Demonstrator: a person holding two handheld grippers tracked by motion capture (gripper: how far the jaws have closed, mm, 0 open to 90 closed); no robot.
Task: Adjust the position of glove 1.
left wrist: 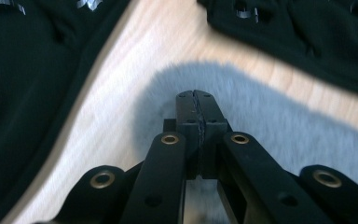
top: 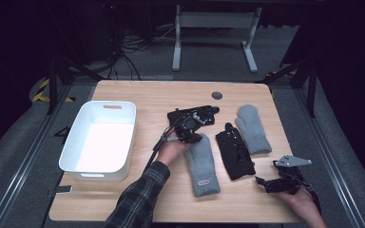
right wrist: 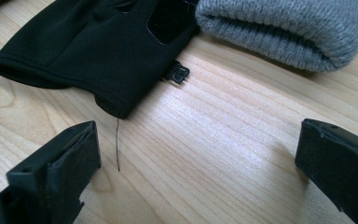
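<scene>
So the left gripper (top: 188, 134) has its jaws pressed tight together right over the fingertip end of the near grey mitten (top: 201, 164), which lies flat on the wooden table (top: 138, 97) beside the black glove (top: 235, 151); can't tell if any fabric is actually pinched. The right gripper (top: 272, 184) rests near the table's front right corner, jaws spread wide with nothing between them, just short of the glove's cuff.

Table (top: 138, 97): pale wood-grain top, smooth, satin sheen. Bin (top: 76, 142): white plastic, smooth and glossy. Near grey mitten (top: 203, 166): fuzzy knit cloth, matt. Far grey mitten (right wrist: 284, 28): ribbed knit. Black glove (right wrist: 88, 46): thin smooth fabric, matt, stitched hem. Left gripper (left wrist: 196, 100): matt black plastic with brass-coloured metal rivets.
</scene>
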